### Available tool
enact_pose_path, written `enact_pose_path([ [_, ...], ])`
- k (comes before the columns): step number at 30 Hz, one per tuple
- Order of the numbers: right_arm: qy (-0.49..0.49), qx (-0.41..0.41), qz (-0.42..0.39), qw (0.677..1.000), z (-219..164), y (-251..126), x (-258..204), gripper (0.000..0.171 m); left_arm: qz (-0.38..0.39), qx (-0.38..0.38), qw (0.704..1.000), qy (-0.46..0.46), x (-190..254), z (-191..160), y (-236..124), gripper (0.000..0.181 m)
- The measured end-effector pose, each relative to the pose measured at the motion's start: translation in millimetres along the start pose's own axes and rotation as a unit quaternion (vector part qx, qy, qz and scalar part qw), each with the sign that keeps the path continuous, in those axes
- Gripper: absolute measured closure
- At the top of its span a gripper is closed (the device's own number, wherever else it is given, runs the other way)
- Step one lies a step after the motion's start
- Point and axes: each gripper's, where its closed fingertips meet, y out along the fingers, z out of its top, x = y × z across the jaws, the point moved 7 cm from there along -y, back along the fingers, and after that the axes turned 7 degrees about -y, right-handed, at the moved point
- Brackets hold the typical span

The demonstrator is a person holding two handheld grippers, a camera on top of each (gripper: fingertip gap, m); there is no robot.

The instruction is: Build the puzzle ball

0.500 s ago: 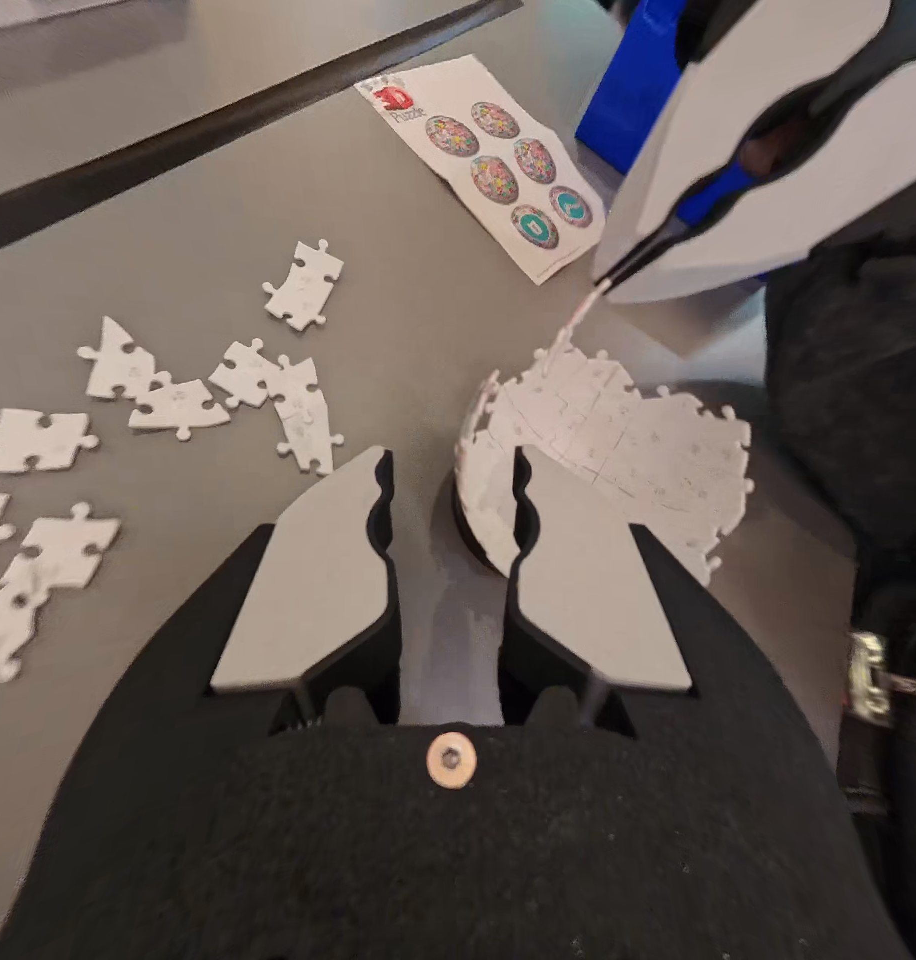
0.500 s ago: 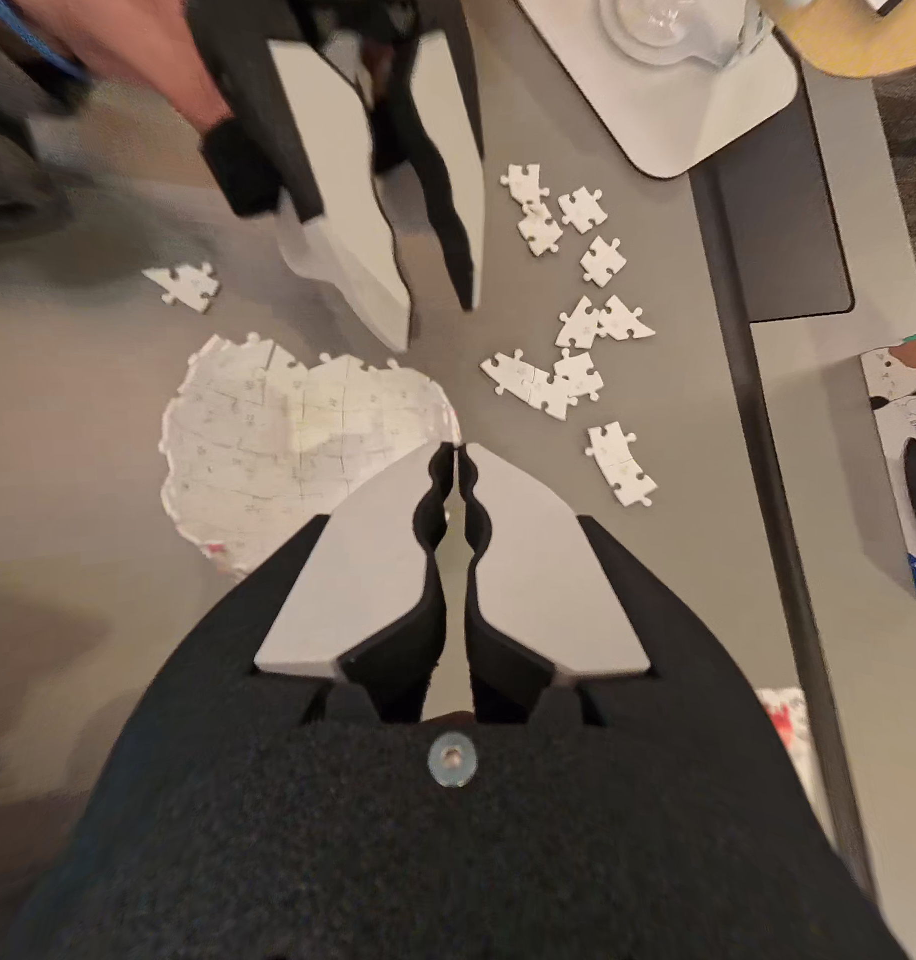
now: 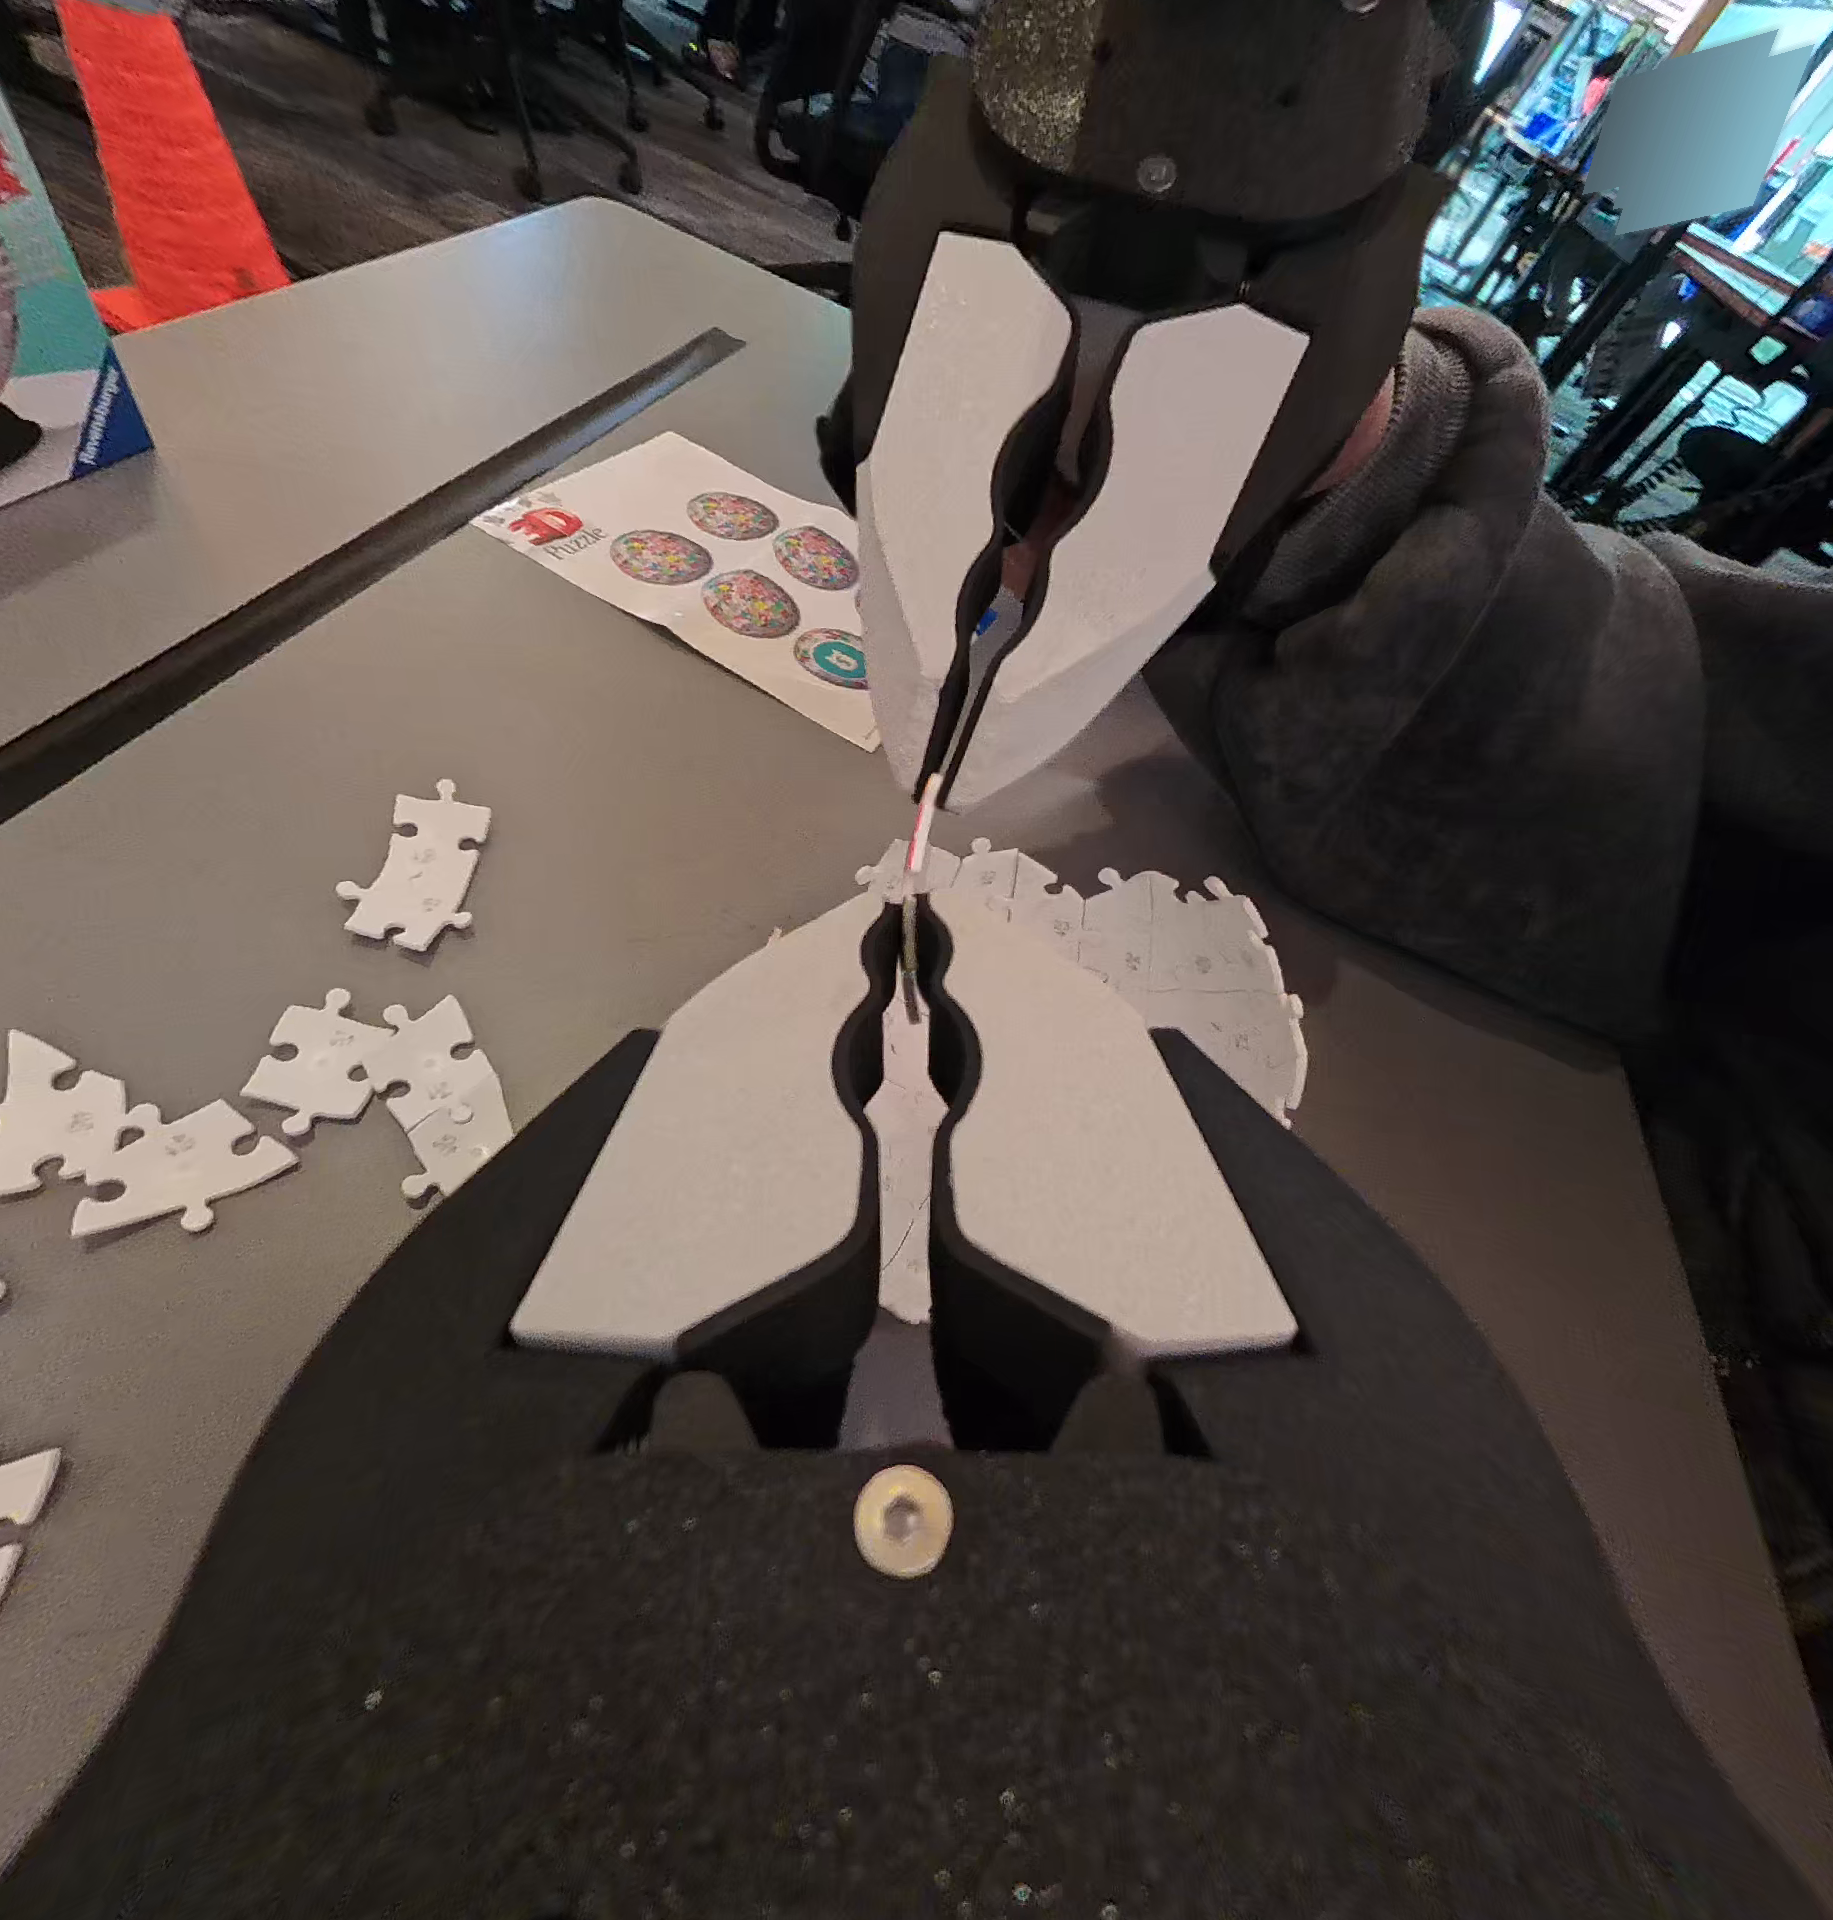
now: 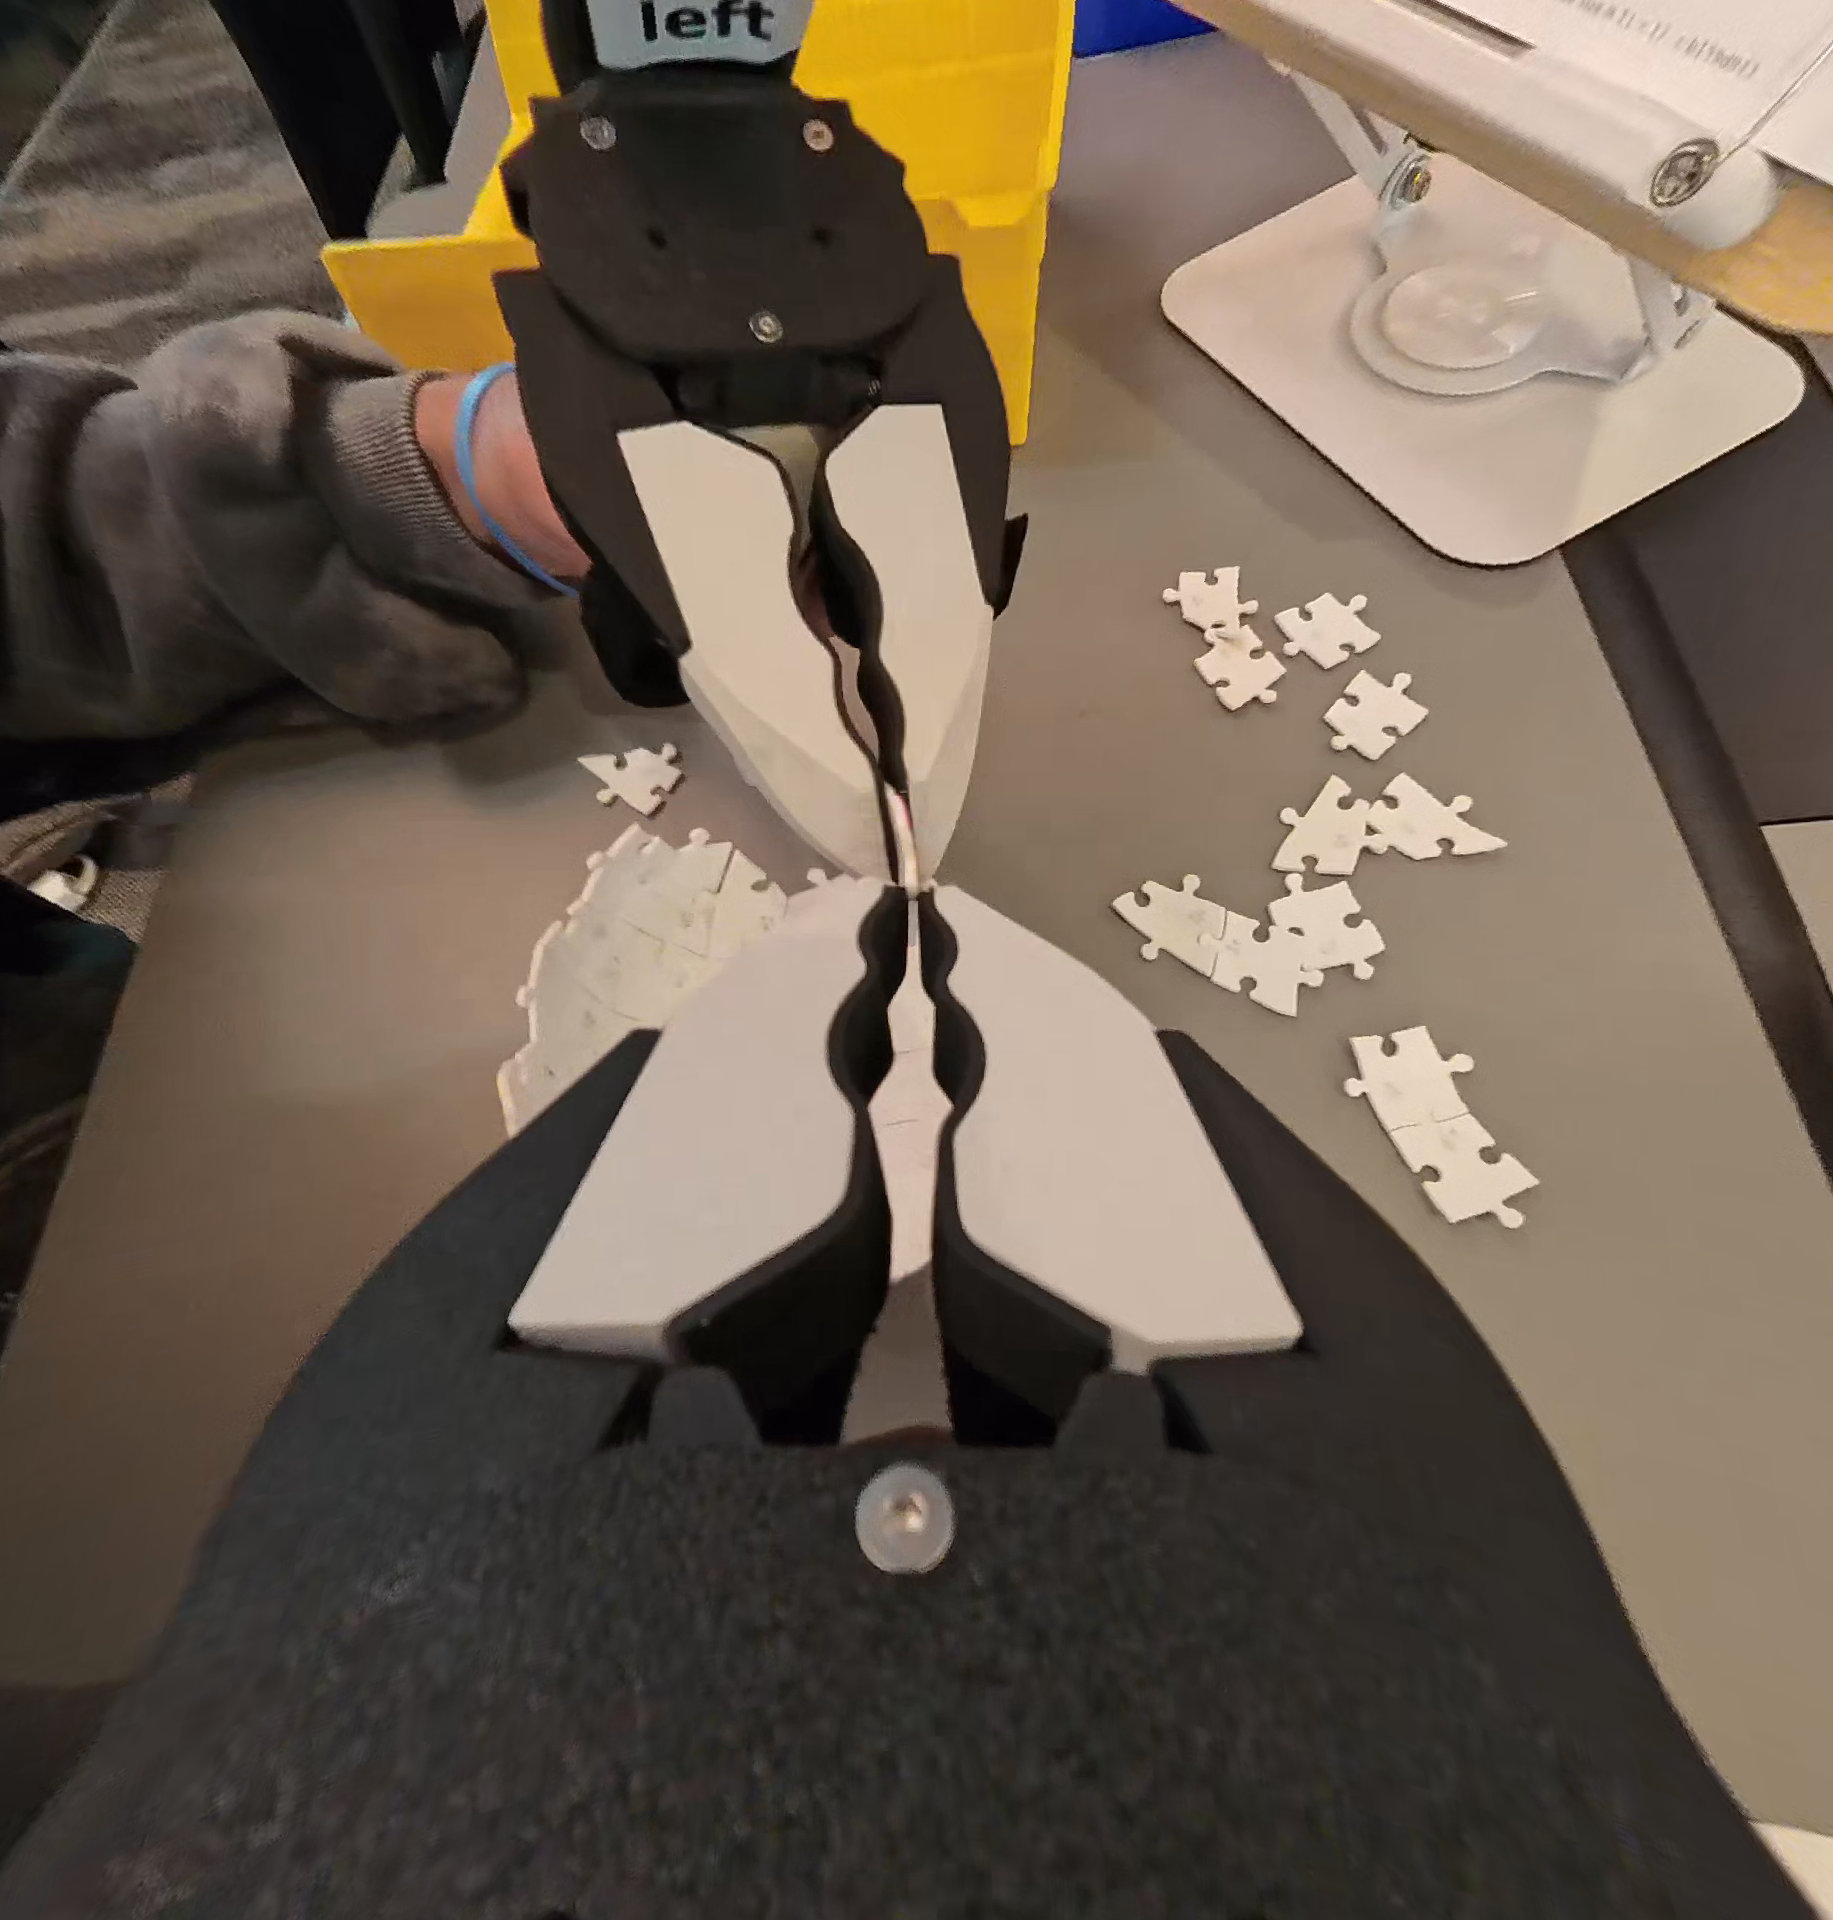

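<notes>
A grey bench [image 3: 600, 831] is carrying the work, with loose white puzzle pieces [image 4: 1307, 831] lying scattered to the right of the right claw [image 4: 914, 906]. The half-built puzzle ball [image 3: 1182, 956] is sitting directly under both claw tips, its curved shell spreading out beneath them. The left claw [image 3: 908, 914] is pinching narrow on the shell's upright rim. The right claw is meeting it tip to tip from the far side – nearly closed, gripping a single piece [image 3: 924, 831] edge-on – and that piece is touching the rim.
</notes>
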Motion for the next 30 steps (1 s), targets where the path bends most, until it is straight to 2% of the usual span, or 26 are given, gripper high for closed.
enact_pose_path([
  [4,-0.075,-0.069,-0.045,0.994,1,0,-2,0.155,0.020,0.001,1.000,-0.005,3,-9,3,0.179],
  [8,-0.142,-0.125,-0.045,0.981,11,2,-9,0.162,0.021,-0.003,1.000,-0.010,4,-13,6,0.179],
  [12,-0.145,-0.160,-0.015,0.976,9,6,-9,0.162,0.005,0.006,1.000,-0.021,4,-13,7,0.179],
  [14,-0.147,-0.160,-0.008,0.976,9,8,-7,0.168,0.004,0.007,1.000,-0.024,4,-13,7,0.179],
  [22,-0.165,-0.182,-0.003,0.969,11,9,-4,0.163,0.012,0.001,0.999,-0.034,-2,-17,11,0.179],
  [30,-0.172,-0.200,-0.002,0.965,9,11,-2,0.170,0.006,0.002,0.999,-0.051,-5,-19,13,0.179],
])
